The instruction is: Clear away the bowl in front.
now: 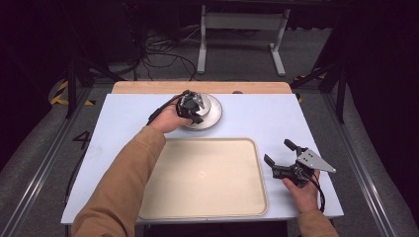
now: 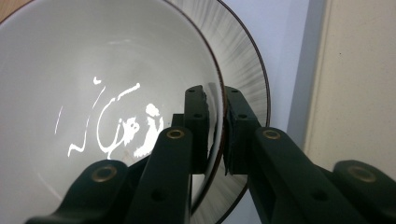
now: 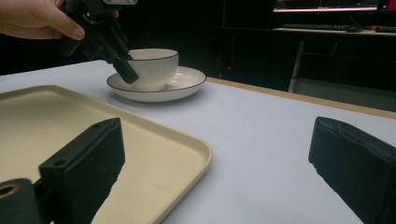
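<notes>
The white ceramic bowl with a dark rim point(image 2: 107, 93) sits on its matching white saucer point(image 3: 182, 84) at the far side of the pale blue table point(image 1: 267, 118). My left gripper point(image 2: 215, 126) pinches the bowl's wall, one jaw inside, one outside. My right gripper point(image 1: 279, 153) hangs open beside the cream plastic tray point(image 1: 207, 177).

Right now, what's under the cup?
A white saucer with a dark rim, sitting on the table. The cup covers the saucer's middle, so nothing shows there. The left tool pinches the cup's rim.
</notes>
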